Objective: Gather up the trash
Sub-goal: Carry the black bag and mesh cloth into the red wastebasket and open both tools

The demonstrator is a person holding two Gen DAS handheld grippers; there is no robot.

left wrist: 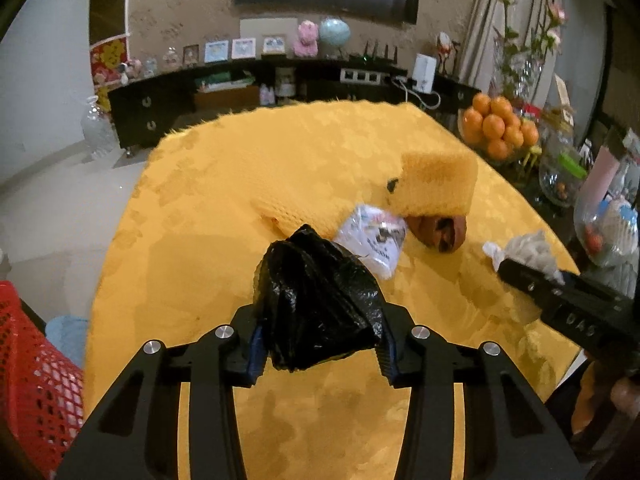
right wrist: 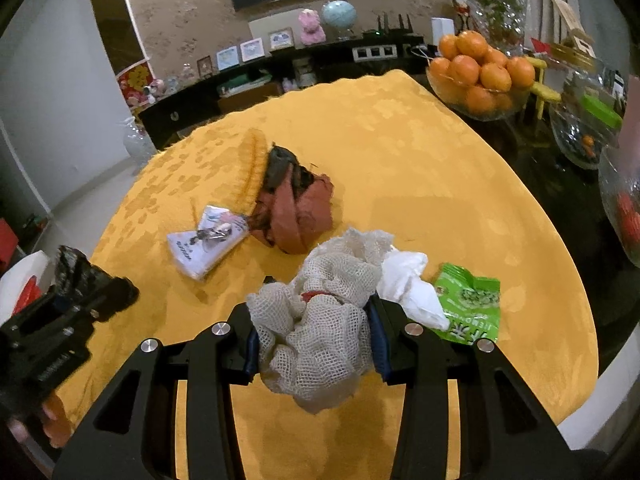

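Both grippers are loaded. The left gripper (left wrist: 320,344) has its jaws clamped on a crumpled black bag (left wrist: 318,300), lifted just clear of the bench (left wrist: 200,208); held by its lower bulk, the rest stands up loose above the jaws. The right gripper (right wrist: 314,342) has its jaws squeezed on a wad of beige mesh (right wrist: 320,320), a bit of red showing in its folds. The wad bulges above and below the jaws, so the grip looks firm enough for carrying.

More trash lies on the yellow cloth. A white tissue (right wrist: 408,284) and a green snack packet (right wrist: 468,304) sit just right of the mesh, the tissue overlapping the packet. Further off, a flat white wrapper (right wrist: 206,246) touches a rust-brown rag (right wrist: 296,212), which is partly tucked under a fold of the cloth.

A red basket (left wrist: 32,372) stands at the near left, below the bench edge; probably that is where the trash goes, and the black bag is the nearer to it.
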